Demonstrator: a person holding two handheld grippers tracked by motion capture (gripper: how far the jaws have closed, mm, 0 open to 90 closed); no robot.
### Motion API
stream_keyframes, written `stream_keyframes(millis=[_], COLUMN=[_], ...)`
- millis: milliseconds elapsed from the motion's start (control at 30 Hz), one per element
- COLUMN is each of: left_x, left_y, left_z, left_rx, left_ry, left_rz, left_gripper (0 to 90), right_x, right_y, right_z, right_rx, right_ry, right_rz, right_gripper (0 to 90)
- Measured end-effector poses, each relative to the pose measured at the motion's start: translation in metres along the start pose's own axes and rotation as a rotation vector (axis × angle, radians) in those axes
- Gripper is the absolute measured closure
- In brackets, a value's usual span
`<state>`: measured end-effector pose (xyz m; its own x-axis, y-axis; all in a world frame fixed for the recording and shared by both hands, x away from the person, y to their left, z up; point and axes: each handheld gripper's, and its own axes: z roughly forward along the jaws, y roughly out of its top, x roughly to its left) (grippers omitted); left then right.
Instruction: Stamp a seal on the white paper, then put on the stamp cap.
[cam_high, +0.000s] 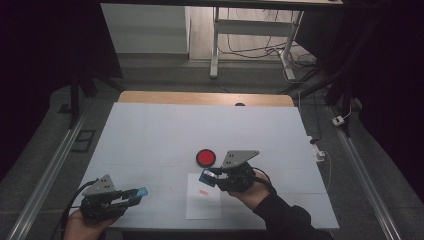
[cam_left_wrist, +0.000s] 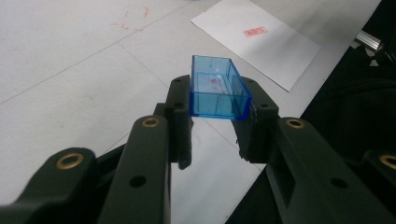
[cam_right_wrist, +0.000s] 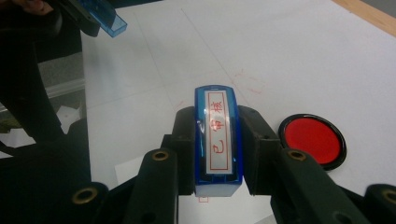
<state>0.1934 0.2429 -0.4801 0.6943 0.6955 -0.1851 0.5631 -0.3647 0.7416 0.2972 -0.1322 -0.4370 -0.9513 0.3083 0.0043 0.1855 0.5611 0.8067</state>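
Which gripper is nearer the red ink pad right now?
Right. The right gripper sits just beside the red ink pad, on its near side; the left gripper is farther off toward the table's near-left corner.

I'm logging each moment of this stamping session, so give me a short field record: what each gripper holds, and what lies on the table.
left gripper: shut on blue stamp cap, open side facing the camera
right gripper: shut on blue stamp, red characters on its label
red ink pad: uncovered, on the table, beyond the paper
paper: flat on the table, one red stamp mark
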Motion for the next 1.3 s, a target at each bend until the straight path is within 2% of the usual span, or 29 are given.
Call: stream_keyframes(millis=[300, 767, 1033, 1200, 1300], left_x=[0.0, 0.001, -0.004, -0.005, -0.006], left_y=[0.0, 0.001, 0.006, 0.01, 0.014], left_z=[0.0, 0.0, 0.002, 0.002, 0.003], left_rx=[-0.001, -0.007, -0.008, -0.02, -0.025], left_ry=[-0.002, -0.002, -0.016, -0.034, -0.046], left_rz=[0.0, -0.001, 0.024, 0.007, 0.015], left_gripper=[68.3, 68.4, 68.4, 68.4, 68.4], right_x=[0.001, 0.001, 0.001, 0.0, 0.0], right_y=[0.002, 0.002, 0.004, 0.005, 0.006], right_z=[-0.004, -0.006, -0.009, -0.011, -0.013], right_rx=[-0.01, -0.027, -0.037, -0.047, -0.055], right_ry=[0.002, 0.006, 0.007, 0.006, 0.009], right_rz=[-0.012, 0.001, 0.004, 0.001, 0.002], right_gripper=[69.3, 69.3, 69.3, 69.3, 69.3])
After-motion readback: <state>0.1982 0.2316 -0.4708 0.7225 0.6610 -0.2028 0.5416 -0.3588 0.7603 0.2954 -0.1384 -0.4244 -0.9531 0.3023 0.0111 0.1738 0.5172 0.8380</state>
